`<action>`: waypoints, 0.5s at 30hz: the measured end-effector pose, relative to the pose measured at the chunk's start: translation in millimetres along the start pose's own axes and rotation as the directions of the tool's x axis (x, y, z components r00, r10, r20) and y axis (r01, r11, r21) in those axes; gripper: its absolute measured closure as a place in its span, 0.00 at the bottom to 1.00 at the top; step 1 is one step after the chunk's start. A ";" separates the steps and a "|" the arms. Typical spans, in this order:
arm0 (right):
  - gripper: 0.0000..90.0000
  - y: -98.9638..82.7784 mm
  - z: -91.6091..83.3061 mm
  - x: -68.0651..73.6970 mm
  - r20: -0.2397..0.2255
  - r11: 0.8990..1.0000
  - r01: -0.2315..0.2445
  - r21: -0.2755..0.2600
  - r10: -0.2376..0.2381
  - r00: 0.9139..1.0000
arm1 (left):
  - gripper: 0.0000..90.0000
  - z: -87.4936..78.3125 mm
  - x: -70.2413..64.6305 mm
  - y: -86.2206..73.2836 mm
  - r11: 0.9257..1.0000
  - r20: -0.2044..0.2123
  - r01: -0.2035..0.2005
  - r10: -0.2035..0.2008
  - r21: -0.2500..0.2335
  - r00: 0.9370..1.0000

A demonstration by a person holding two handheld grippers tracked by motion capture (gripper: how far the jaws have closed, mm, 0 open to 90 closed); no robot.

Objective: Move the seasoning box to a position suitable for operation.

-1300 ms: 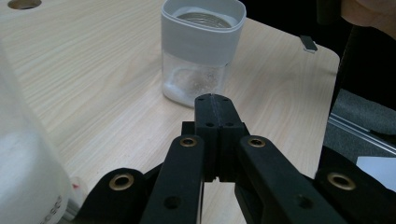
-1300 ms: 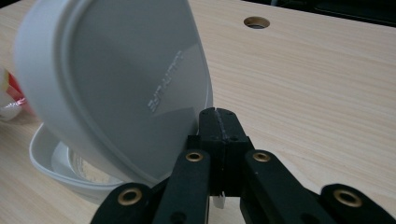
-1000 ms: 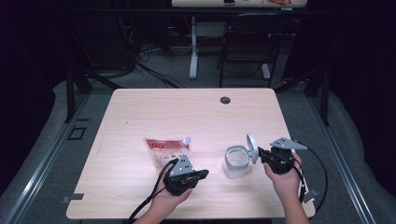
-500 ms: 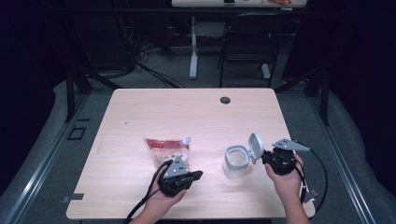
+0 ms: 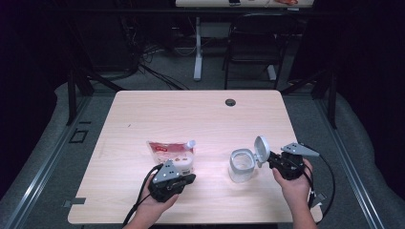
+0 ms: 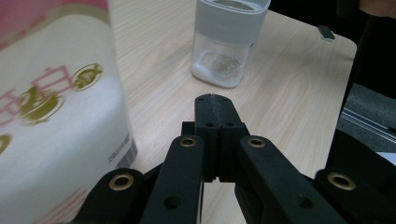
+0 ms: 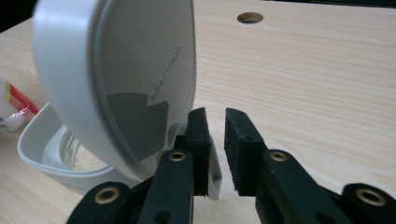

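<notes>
A clear container (image 5: pixel 240 165) with a grey rim stands on the table, its hinged lid (image 5: pixel 261 149) flipped up. My right gripper (image 5: pixel 273 161) is just right of that lid. In the right gripper view its jaws have just been opening: the lid (image 7: pixel 126 79) stands close on the left, its thin edge tab (image 7: pixel 215 179) lies against the left pad, and the right pad is clear of it. A white and pink pouch (image 5: pixel 169 153) lies left of the container. My left gripper (image 5: pixel 188 179) is shut and empty by the pouch's near edge, pointing toward the container (image 6: pixel 229 46) with the pouch (image 6: pixel 56 116) beside it.
The wooden table (image 5: pixel 191 119) has a round cable hole (image 5: pixel 230 102) near its far edge. A table leg and a chair stand on the dark floor beyond. Cables trail from both grippers off the near edge.
My left gripper has slid left and a little toward the near edge, along the pouch. The right gripper's jaws have parted beside the upright lid while the hand kept its place.
</notes>
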State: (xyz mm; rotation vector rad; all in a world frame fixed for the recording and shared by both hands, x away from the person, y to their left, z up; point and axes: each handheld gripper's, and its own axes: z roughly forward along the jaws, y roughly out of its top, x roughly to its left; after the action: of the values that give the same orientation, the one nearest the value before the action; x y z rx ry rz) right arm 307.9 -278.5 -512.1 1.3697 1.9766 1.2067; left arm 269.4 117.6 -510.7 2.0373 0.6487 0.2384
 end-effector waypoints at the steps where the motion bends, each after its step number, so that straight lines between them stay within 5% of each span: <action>1: 0.88 -0.9 -1.6 -0.3 0.007 1.000 0.008 -0.001 -0.008 1.000 | 1.00 -3.0 1.3 -1.5 1.000 -0.003 0.004 -0.004 0.001 1.000; 15: 0.66 -20.3 -13.1 -5.3 0.043 1.000 0.013 -0.006 -0.013 0.999 | 0.88 -41.3 25.7 -27.0 0.998 -0.074 0.064 -0.064 -0.009 0.995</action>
State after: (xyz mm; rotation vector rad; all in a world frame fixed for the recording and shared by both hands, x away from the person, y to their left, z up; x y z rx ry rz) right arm 289.7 -291.1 -523.1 1.3663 1.9474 1.1667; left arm 264.4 172.9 -513.9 2.0059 0.7569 0.2792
